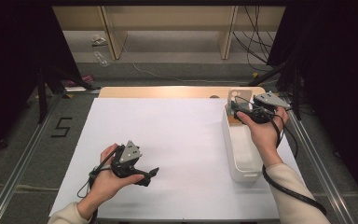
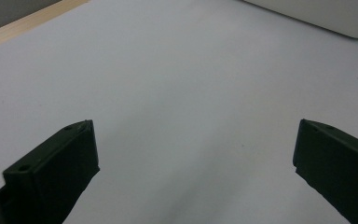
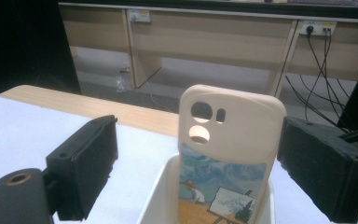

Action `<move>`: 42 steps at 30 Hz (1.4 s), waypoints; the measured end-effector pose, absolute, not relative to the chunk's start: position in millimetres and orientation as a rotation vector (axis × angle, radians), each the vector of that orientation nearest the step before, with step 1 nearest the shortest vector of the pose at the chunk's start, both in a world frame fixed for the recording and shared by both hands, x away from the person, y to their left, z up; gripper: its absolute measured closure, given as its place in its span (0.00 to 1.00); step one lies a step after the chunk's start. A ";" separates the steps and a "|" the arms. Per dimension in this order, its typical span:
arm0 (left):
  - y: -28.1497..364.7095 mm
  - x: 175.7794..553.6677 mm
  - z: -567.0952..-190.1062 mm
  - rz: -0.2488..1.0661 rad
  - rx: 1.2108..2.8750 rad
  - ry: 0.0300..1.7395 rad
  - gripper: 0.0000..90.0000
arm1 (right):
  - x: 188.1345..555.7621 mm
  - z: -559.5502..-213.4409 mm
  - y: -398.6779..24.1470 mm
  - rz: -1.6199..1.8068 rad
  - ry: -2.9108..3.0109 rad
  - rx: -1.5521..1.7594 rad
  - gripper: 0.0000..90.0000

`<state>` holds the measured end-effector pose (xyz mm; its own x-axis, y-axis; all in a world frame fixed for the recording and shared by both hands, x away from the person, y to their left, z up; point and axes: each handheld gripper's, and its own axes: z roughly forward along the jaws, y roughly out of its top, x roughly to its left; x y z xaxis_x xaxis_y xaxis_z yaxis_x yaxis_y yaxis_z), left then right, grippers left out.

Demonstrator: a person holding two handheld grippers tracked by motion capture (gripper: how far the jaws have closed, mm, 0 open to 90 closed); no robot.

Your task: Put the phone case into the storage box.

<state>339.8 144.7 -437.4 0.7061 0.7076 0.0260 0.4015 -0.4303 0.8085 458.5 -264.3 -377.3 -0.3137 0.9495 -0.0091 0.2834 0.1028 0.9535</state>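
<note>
A cream phone case (image 3: 230,135) with a painted picture on its lower half stands upright at the far end of a white bin (image 1: 242,158); from above, the phone case (image 1: 239,95) rises over the bin's rim. My right gripper (image 3: 196,140) is open around it: the right pad sits close by the case's edge and the left pad stands well apart. From above, the right gripper (image 1: 237,108) hovers at that far end of the bin. My left gripper (image 1: 150,176) rests low over the white sheet at the front left, and the left gripper (image 2: 193,140) is open with nothing between its jaws.
A white sheet (image 1: 177,140) covers the table, with a wooden edge (image 1: 168,92) at the back. The bin (image 2: 317,16) lies to the right of the left gripper. Beyond the table are wooden shelving (image 3: 223,42), floor cables (image 1: 256,42) and metal rails (image 1: 18,168) along both sides.
</note>
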 end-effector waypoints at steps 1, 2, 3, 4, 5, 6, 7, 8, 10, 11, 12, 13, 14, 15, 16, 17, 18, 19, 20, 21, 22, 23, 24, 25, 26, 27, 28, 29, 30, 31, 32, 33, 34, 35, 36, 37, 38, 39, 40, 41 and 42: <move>144.7 339.7 -437.3 0.464 2.074 0.843 0.00 | 457.1 -377.2 -264.2 1.237 1.700 1.217 0.15; 144.7 339.7 -437.3 0.465 2.074 0.843 0.00 | 455.7 -377.1 -264.2 1.239 1.701 1.212 0.15; 144.7 339.7 -437.4 0.463 2.074 0.844 0.00 | 454.2 -376.9 -264.1 1.240 1.704 1.206 0.15; 144.9 339.7 -437.3 0.463 2.076 0.844 0.00 | 452.6 -376.7 -263.9 1.241 1.708 1.202 0.15; 144.8 339.8 -437.4 0.463 2.074 0.845 0.00 | 450.9 -376.7 -263.6 1.241 1.711 1.198 0.16; 144.8 339.8 -437.4 0.463 2.073 0.845 0.00 | 449.3 -376.8 -263.4 1.244 1.716 1.195 0.16; 144.8 339.8 -437.4 0.463 2.073 0.845 0.00 | 447.8 -376.9 -263.1 1.244 1.721 1.189 0.16; 144.8 339.8 -437.5 0.461 2.073 0.845 0.00 | 446.2 -376.9 -263.0 1.245 1.725 1.184 0.16; 144.8 339.8 -437.4 0.460 2.072 0.846 0.00 | 443.1 -377.1 -263.0 1.250 1.731 1.179 0.16; 144.9 339.8 -437.4 0.460 2.071 0.846 0.00 | 441.6 -377.2 -263.1 1.252 1.734 1.176 0.16; 144.9 339.8 -437.3 0.460 2.070 0.846 0.00 | 440.1 -377.4 -263.1 1.257 1.739 1.174 0.17; 144.9 339.8 -437.3 0.460 2.070 0.847 0.00 | 438.7 -377.7 -263.3 1.264 1.744 1.173 0.17; 144.9 339.8 -437.3 0.460 2.069 0.847 0.00 | 437.3 -377.9 -263.4 1.269 1.750 1.176 0.17; 144.9 339.8 -437.3 0.460 2.070 0.846 0.00 | 436.0 -378.2 -263.6 1.272 1.755 1.176 0.17; 145.0 339.7 -437.2 0.460 2.069 0.847 0.00 | 434.7 -378.3 -264.0 1.275 1.755 1.175 0.17; 145.0 339.7 -437.1 0.459 2.068 0.846 0.00 | 433.5 -378.3 -264.3 1.281 1.759 1.176 0.17; 145.0 339.7 -437.0 0.459 2.067 0.846 0.00 | 432.6 -378.3 -264.5 1.283 1.763 1.175 0.17; 145.1 339.7 -436.9 0.460 2.067 0.846 0.00 | 431.4 -378.2 -264.7 1.285 1.765 1.176 0.18; 145.2 339.7 -436.9 0.460 2.066 0.846 0.00 | 430.2 -378.3 -264.7 1.289 1.769 1.174 0.18; 145.2 339.7 -436.8 0.460 2.066 0.846 0.00 | 429.2 -378.5 -264.8 1.297 1.773 1.171 0.18; 145.3 339.7 -436.8 0.460 2.066 0.847 0.00 | 428.1 -378.7 -264.8 1.299 1.777 1.165 0.18; 145.3 339.7 -436.8 0.460 2.066 0.848 0.00 | 426.9 -378.8 -264.5 1.302 1.780 1.158 0.18; 145.3 339.7 -436.8 0.459 2.066 0.846 0.00 | 425.7 -379.0 -264.2 1.305 1.785 1.152 0.18; 145.2 339.7 -436.8 0.459 2.065 0.846 0.00 | 424.5 -379.1 -263.7 1.311 1.791 1.149 0.18; 145.2 339.7 -436.7 0.459 2.065 0.846 0.00 | 423.3 -379.2 -263.3 1.317 1.796 1.145 0.18; 145.4 339.7 -436.6 0.458 2.066 0.847 0.00 | 422.0 -379.3 -263.0 1.318 1.801 1.146 0.18; 145.5 339.6 -436.5 0.459 2.066 0.847 0.00 | 420.8 -379.3 -262.7 1.317 1.806 1.144 0.18; 145.5 339.6 -436.4 0.458 2.067 0.846 0.00 | 419.5 -379.3 -262.4 1.321 1.808 1.139 0.18; 145.7 339.5 -436.3 0.459 2.066 0.847 0.00 | 418.3 -379.2 -262.2 1.327 1.812 1.135 0.18; 145.8 339.5 -436.2 0.461 2.064 0.848 0.00 | 416.8 -379.3 -262.0 1.332 1.817 1.130 0.18; 145.9 339.5 -436.0 0.462 2.065 0.848 0.00 | 415.2 -379.6 -261.9 1.339 1.822 1.128 0.18; 146.1 339.6 -435.9 0.463 2.064 0.848 0.00 | 413.5 -379.9 -261.8 1.347 1.829 1.128 0.18; 146.1 339.6 -435.9 0.462 2.063 0.850 0.00 | 411.8 -380.3 -261.6 1.351 1.835 1.127 0.18; 146.1 339.6 -435.9 0.463 2.063 0.851 0.00 | 409.9 -380.6 -261.4 1.353 1.839 1.122 0.18; 146.2 339.6 -435.9 0.462 2.062 0.851 0.00 | 408.2 -381.0 -261.4 1.352 1.852 1.108 0.18; 146.2 339.6 -435.9 0.461 2.061 0.851 0.00 | 406.5 -381.1 -261.4 1.357 1.861 1.105 0.18; 146.3 339.6 -435.8 0.463 2.061 0.851 0.00 | 404.8 -381.0 -261.4 1.368 1.863 1.100 0.18; 146.3 339.6 -435.7 0.463 2.061 0.852 0.00 | 403.2 -380.7 -261.5 1.373 1.868 1.096 0.18; 146.3 339.5 -435.6 0.463 2.061 0.852 0.00 | 401.6 -380.5 -261.7 1.377 1.872 1.089 0.18; 146.4 339.5 -435.6 0.463 2.060 0.851 0.00 | 400.1 -380.4 -261.9 1.382 1.878 1.082 0.18; 146.5 339.5 -435.5 0.463 2.059 0.851 0.00 | 398.6 -380.5 -261.9 1.387 1.881 1.079 0.18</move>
<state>339.5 146.5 -435.5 0.7017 0.7123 0.0185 0.4026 -0.4177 0.8145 398.6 -261.9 -380.5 -0.5195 0.8541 0.0236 0.2753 0.1411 0.9509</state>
